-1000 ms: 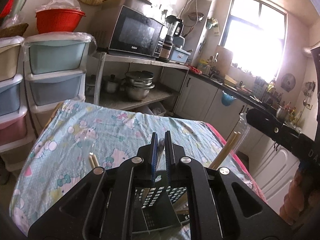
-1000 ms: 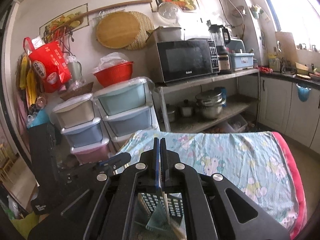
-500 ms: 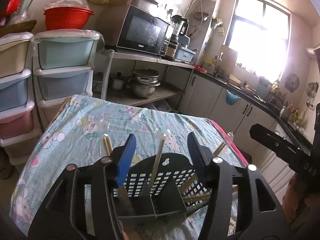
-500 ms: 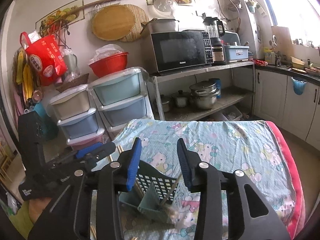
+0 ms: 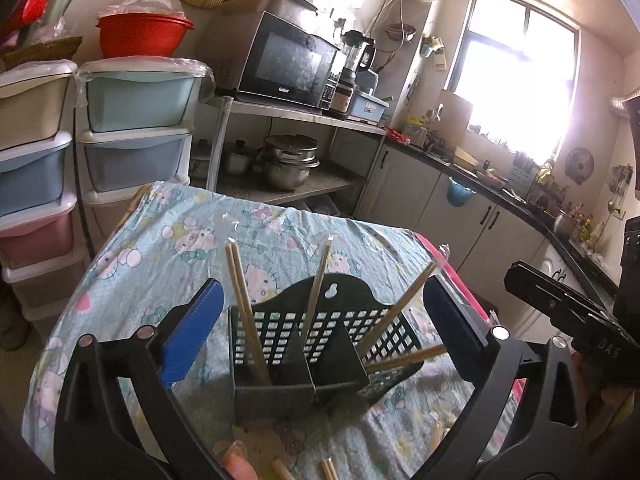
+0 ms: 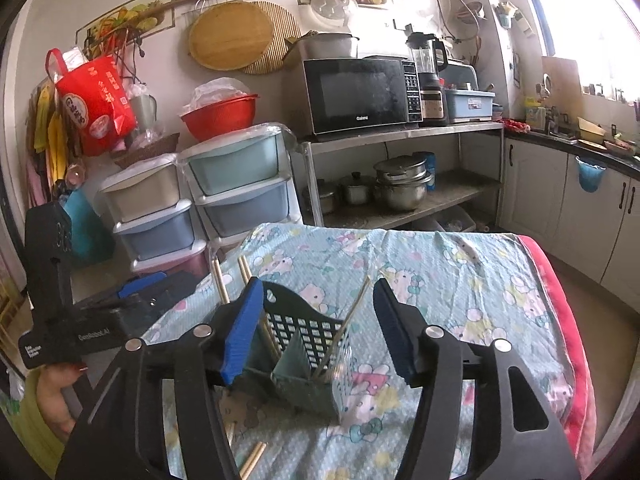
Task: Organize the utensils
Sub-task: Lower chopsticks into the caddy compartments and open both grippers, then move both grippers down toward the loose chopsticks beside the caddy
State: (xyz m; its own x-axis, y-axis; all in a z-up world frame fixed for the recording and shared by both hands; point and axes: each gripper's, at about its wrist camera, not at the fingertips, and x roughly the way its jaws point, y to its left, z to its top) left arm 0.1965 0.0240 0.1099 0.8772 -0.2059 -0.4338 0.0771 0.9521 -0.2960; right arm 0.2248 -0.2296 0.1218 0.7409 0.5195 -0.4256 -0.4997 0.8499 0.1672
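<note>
A black slotted utensil holder (image 5: 308, 344) stands on the table with the cartoon-print cloth (image 5: 180, 240). Wooden chopsticks (image 5: 244, 312) in clear sleeves stand in its compartments, and more lean out on its right side (image 5: 396, 312). My left gripper (image 5: 320, 316) is open and empty, its fingers either side of the holder. My right gripper (image 6: 318, 320) is open and empty above the same holder (image 6: 304, 348), where a chopstick (image 6: 348, 324) stands. Loose chopsticks lie on the cloth near me (image 5: 328, 468) (image 6: 252, 456).
Stacked plastic drawers (image 6: 236, 184) stand beyond the table's far left. A metal shelf (image 6: 400, 132) with a microwave and pots is behind. Kitchen cabinets (image 6: 580, 200) run along the right. The table's pink edge (image 6: 560, 300) is at right.
Both grippers were shut a second ago and have opened wide. Both have drawn back and up from the holder, leaving chopsticks standing in it.
</note>
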